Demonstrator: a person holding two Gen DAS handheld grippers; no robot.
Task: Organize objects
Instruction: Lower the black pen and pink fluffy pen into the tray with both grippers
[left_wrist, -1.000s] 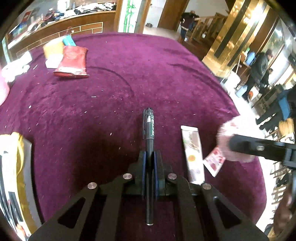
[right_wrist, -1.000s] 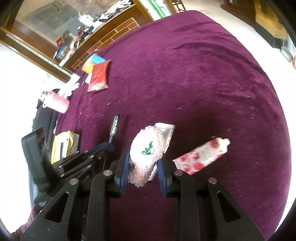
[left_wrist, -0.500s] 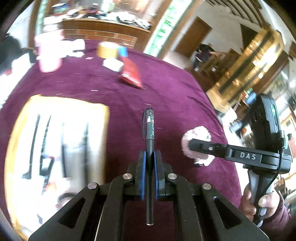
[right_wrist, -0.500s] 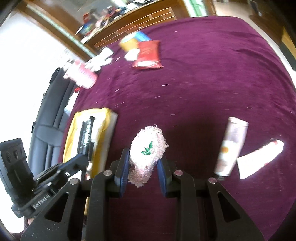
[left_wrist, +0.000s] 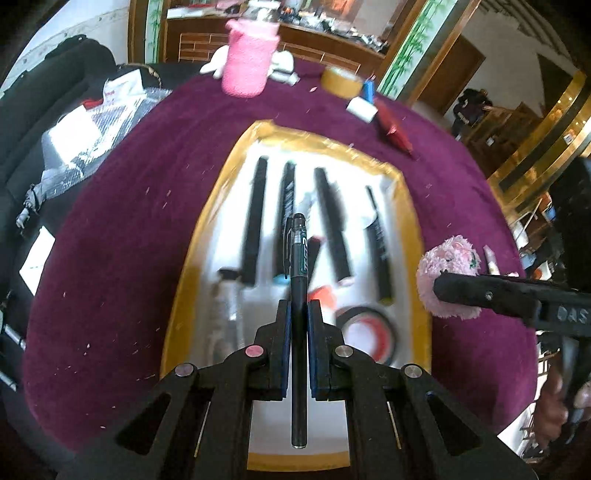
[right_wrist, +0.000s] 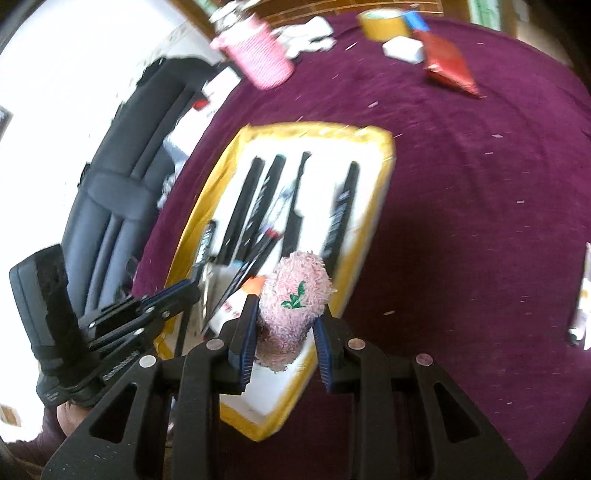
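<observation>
Both grippers have swung across the purple tablecloth (left_wrist: 122, 258) since a second ago, leaving the open stretch of cloth near the flat packets and arriving over the yellow-rimmed tray (left_wrist: 413, 236). Clamped tight between the jaws of the left gripper (left_wrist: 298, 310) is a black pen (left_wrist: 298, 258), pointing forward over the tray's white floor, where several dark pens or markers lie side by side with a roll of black and red tape (left_wrist: 369, 332) nearer the camera. Over the tray's near right edge, the right gripper (right_wrist: 284, 325) squeezes a fluffy pink pouch (right_wrist: 295, 302) with a small green leaf mark, its pads pressed into the pile. Farther out on the cloth stand a pink woven cup (left_wrist: 251, 55), a roll of tan tape (left_wrist: 341, 81), a small white block (left_wrist: 362, 109) and a red packet (left_wrist: 393, 129).
</observation>
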